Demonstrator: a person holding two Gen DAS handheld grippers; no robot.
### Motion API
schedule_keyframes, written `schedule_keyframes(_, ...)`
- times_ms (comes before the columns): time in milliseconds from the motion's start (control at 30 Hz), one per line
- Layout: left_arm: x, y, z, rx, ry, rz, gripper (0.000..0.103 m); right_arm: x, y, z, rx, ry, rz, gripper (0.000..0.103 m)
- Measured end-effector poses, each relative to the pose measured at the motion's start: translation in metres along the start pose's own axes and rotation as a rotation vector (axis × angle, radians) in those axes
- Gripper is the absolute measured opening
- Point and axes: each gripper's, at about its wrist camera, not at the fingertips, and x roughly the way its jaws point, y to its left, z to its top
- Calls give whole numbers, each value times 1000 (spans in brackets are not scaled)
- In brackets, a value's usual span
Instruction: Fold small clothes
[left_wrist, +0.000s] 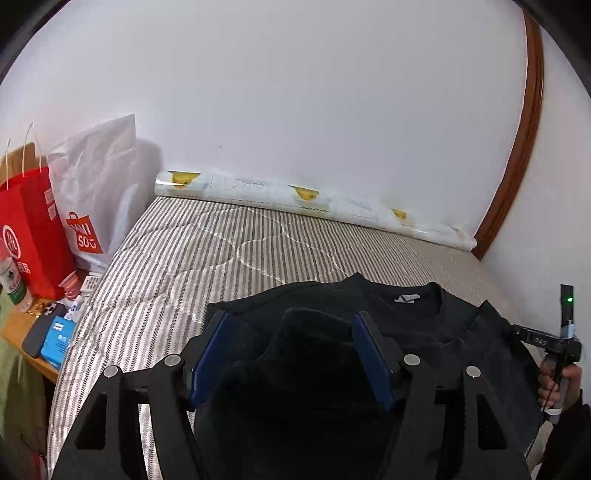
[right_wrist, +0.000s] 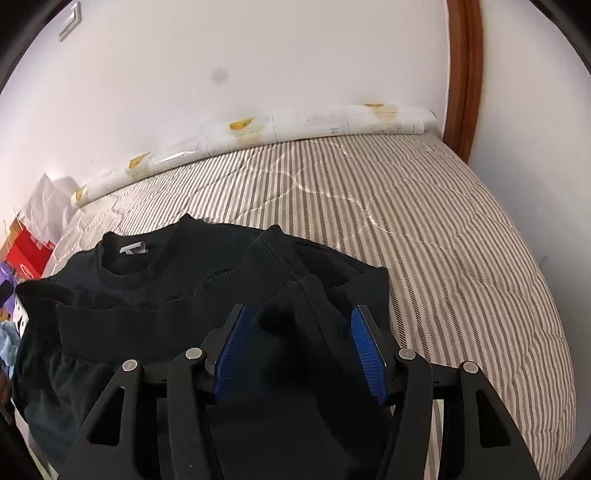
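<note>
1. Both pairs of jaws stand apart: the left gripper (left_wrist: 295, 354) has its blue pads spread over dark cloth, and I cannot tell whether they touch it.
2. On the right gripper (right_wrist: 301, 352) the ribbed blue pads (right_wrist: 369, 358) are also spread, with a folded sleeve between them; the pads do not seem to press on it.
3. One black knitted sweater with a round ribbed collar (right_wrist: 155, 280) lies on the grey-and-white striped quilted mattress (right_wrist: 424, 221), close to its near edge, with the collar toward the wall.
4. Along the far edge of the mattress lies a long white roll with yellow marks (left_wrist: 314, 201).
5. Beyond the left edge stand a red paper bag (left_wrist: 31, 229) and a white plastic shopping bag (left_wrist: 96, 184).
6. Near the right edge, a hand (left_wrist: 557, 384) holds a black handle.
</note>
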Motion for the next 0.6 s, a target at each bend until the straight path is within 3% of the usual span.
schedule_keyframes(100, 11, 4, -3, 20, 56, 14, 66, 6, 4, 4, -28, 5, -7, 57)
schedule_keyframes(367, 42, -15, -9, 202, 142, 70, 65, 24, 7, 17, -42, 17, -28, 57)
schedule_keyframes(433, 49, -22, -9, 255, 153, 71, 58, 28, 6, 20, -39, 18, -37, 57)
schedule_keyframes(500, 56, -27, -9, 290, 174, 71, 40, 33, 4, 21, -38, 23, -30, 57)
schedule_keyframes(533, 60, -28, -9, 301, 185, 74, 36, 36, 4, 21, -39, 27, -20, 57)
schedule_keyframes(600, 64, -31, -8, 321, 178, 102, 12, 40, 4, 21, -41, 38, -3, 53)
